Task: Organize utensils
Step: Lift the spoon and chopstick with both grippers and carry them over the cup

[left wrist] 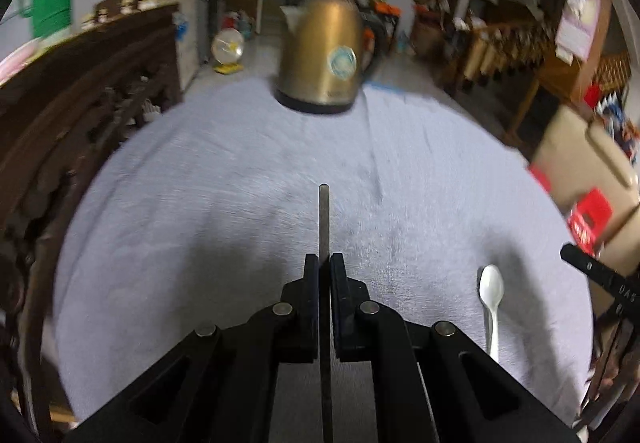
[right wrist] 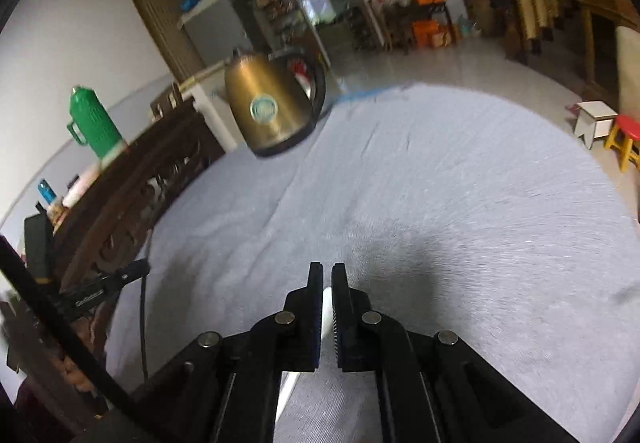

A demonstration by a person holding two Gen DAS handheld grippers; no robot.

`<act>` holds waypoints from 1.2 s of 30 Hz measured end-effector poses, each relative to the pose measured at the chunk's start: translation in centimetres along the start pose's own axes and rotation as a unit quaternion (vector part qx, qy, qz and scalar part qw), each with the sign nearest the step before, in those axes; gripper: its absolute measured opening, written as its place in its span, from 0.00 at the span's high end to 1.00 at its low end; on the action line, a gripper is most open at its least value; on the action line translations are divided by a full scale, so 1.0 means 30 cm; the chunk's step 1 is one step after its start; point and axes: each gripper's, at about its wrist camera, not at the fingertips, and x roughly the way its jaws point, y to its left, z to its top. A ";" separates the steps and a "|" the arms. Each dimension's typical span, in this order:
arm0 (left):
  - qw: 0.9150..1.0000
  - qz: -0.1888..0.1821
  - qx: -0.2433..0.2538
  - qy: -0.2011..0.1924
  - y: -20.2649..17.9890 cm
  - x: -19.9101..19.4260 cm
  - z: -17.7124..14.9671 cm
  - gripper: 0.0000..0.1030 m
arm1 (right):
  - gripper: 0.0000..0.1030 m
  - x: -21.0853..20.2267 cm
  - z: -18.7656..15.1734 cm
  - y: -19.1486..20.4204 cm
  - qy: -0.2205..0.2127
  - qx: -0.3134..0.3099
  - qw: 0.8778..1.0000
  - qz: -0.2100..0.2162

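Observation:
My left gripper is shut on a thin dark metal utensil, seen edge-on. It sticks forward past the fingertips and runs back between the fingers. A white plastic spoon shows over the grey tablecloth to the right, bowl pointing away. My right gripper is shut on a white utensil, whose shaft slants down-left under the fingers; its ends are hidden. I cannot tell whether it is the same spoon. Part of the right gripper shows at the right edge, and the left gripper at the left edge.
A brass-coloured electric kettle stands at the far edge of the round table. Dark carved wooden furniture runs along the left, with a green flask on top. Cardboard boxes sit to the right, stools beyond the table.

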 end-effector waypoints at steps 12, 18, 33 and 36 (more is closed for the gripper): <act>0.997 -0.015 -0.019 -0.077 -0.004 -0.321 -0.101 0.95 | 0.48 0.016 -0.057 -0.046 0.065 0.054 0.996 0.014; 0.996 -0.021 -0.035 -0.077 0.016 -0.361 -0.127 0.95 | 0.53 0.227 -0.035 -0.087 0.116 0.032 0.993 -0.004; 0.995 -0.028 -0.057 -0.080 0.044 -0.365 -0.111 0.95 | 0.95 0.258 -0.022 -0.025 0.102 0.003 0.995 0.011; 0.994 -0.028 -0.056 -0.087 0.032 -0.385 -0.112 0.95 | 0.95 0.171 -0.009 -0.036 0.066 0.010 0.998 0.005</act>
